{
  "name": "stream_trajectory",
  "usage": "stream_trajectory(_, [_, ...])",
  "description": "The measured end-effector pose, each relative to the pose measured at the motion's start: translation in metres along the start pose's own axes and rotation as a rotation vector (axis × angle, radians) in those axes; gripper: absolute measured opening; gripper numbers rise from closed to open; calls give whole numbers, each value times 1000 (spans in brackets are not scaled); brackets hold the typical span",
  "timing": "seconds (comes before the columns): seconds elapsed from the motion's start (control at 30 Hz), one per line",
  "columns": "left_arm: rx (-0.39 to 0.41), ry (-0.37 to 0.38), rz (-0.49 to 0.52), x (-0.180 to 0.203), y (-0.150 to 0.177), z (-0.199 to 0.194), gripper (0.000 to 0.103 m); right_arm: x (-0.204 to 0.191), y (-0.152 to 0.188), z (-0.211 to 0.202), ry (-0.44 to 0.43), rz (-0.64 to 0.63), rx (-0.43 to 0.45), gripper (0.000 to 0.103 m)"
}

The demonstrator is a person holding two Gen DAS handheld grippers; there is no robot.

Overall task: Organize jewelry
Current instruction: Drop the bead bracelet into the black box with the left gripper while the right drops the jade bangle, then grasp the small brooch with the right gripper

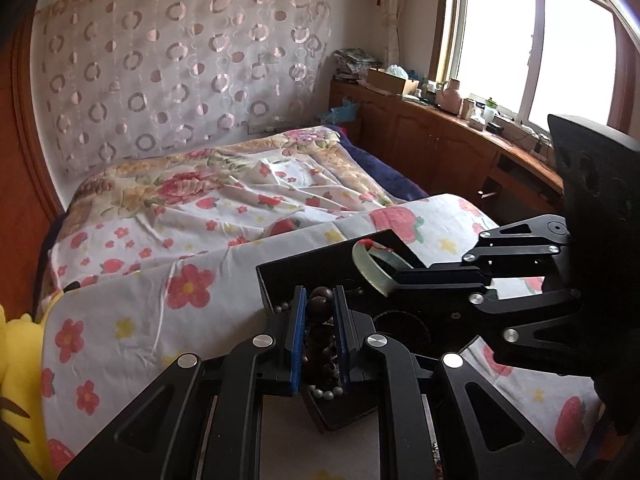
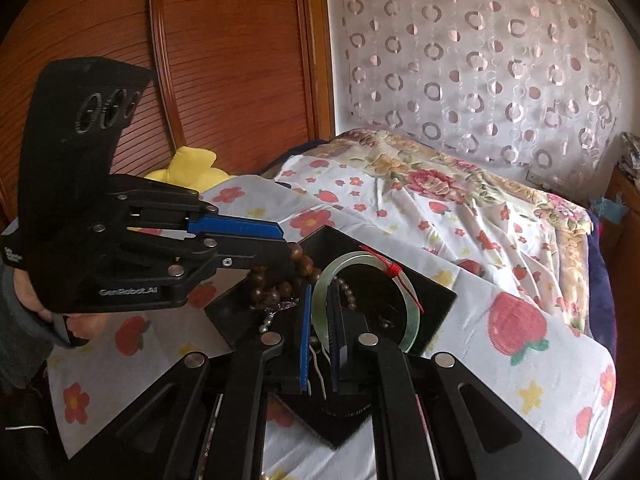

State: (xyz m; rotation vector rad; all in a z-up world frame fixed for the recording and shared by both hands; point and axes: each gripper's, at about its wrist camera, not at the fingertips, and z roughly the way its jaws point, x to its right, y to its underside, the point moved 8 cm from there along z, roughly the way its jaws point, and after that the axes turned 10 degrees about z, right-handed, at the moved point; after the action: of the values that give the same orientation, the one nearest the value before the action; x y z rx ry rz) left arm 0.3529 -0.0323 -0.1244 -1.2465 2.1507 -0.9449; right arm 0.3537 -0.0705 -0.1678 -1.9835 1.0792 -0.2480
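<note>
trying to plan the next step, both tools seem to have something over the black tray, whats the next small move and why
Probably lift the left tool a little. It is shut on the brown bead bracelet, whose loops hang among pearl beads in the black tray, while the right tool grips the green bangle beside it.

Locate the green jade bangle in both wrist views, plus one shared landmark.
Left wrist: jade bangle right of centre, clamped by the right gripper reaching in from the right.
Right wrist: jade bangle low centre, held in that view's own fingers.
Shared landmark: black tray on the floral sheet.
</note>
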Motion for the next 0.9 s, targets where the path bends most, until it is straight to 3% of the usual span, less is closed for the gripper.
stream_trajectory(0.27, [9, -1, -23, -5, 4, -8, 16, 5, -4, 1, 10, 32, 13, 12])
stream_trajectory(0.33, [18, -13, -17, -3, 4, -14, 32, 6, -5, -6, 12, 35, 22, 12])
stream_trajectory(0.47, [32, -24, -5, 6, 10, -29, 43, 5, 6, -33, 34, 51, 35, 12])
stream_trajectory(0.53, [36, -16, -9, 11, 19, -38, 55, 3, 22, -46, 39, 62, 21, 12])
stream_trajectory(0.67, [23, 6, -21, 22, 42, -49, 64, 3, 64, -60, 80, 68, -40, 12])
stream_trajectory(0.77, [-6, 15, -36, 30, 64, -52, 65, 4, 97, -65, 99, 91, -96, 12])
stream_trajectory(0.83, [-27, 24, -48, 36, 79, -54, 66, 4, 116, -67, 114, 97, -123, 16])
stream_trajectory(0.9, [-51, 27, -52, 42, 93, -54, 66, 2, 126, -68, 126, 100, -132, 32])
